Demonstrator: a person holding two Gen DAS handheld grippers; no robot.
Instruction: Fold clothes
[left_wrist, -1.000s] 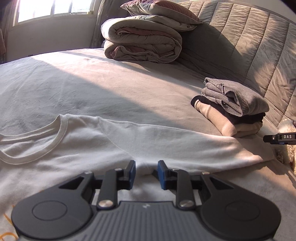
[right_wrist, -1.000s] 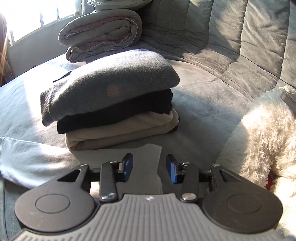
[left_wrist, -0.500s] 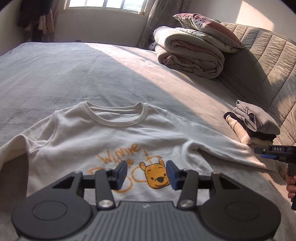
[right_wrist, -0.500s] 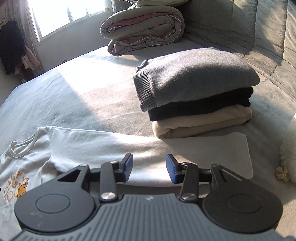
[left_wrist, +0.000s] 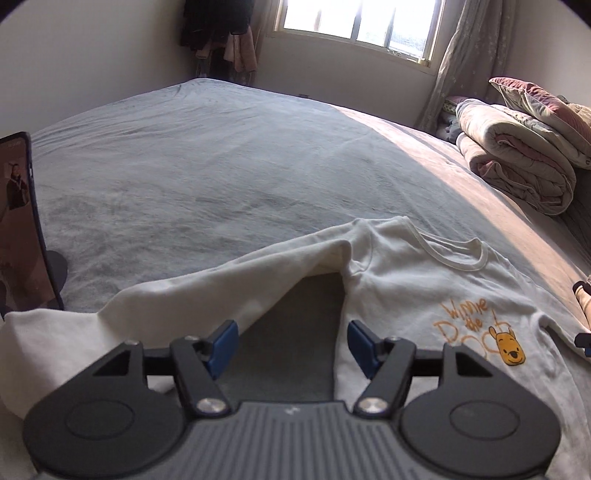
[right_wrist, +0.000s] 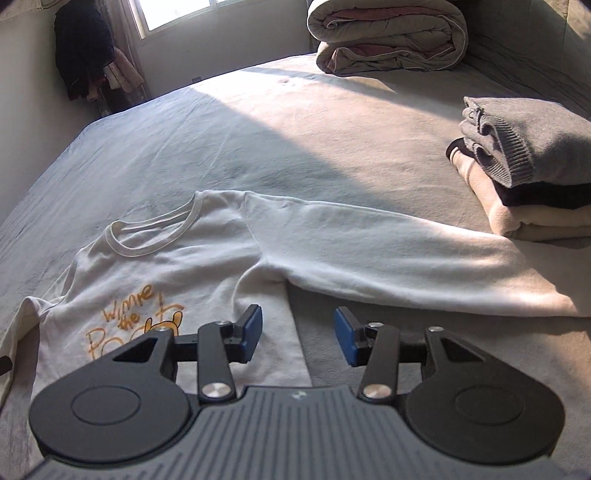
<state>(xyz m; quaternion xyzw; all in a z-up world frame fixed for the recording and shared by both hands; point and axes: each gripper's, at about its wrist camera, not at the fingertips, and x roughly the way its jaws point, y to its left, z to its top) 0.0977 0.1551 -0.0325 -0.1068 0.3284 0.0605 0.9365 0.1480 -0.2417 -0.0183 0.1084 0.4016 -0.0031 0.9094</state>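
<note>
A big bed with a soft grey cover (right_wrist: 229, 147) holds everything. A white long-sleeved shirt with an orange bear picture (right_wrist: 207, 266) lies flat on it, sleeves spread out. At 2 o'clock in the right wrist view sits a stack of folded clothes, grey on top (right_wrist: 532, 184). At 12 o'clock lies a rolled-up beige quilt (right_wrist: 388, 33).

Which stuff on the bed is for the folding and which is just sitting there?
For the folding:
white sweatshirt
left gripper, open
right gripper, open
folded clothes stack

Just sitting there:
rolled quilt
pillow
phone
hanging clothes
</note>
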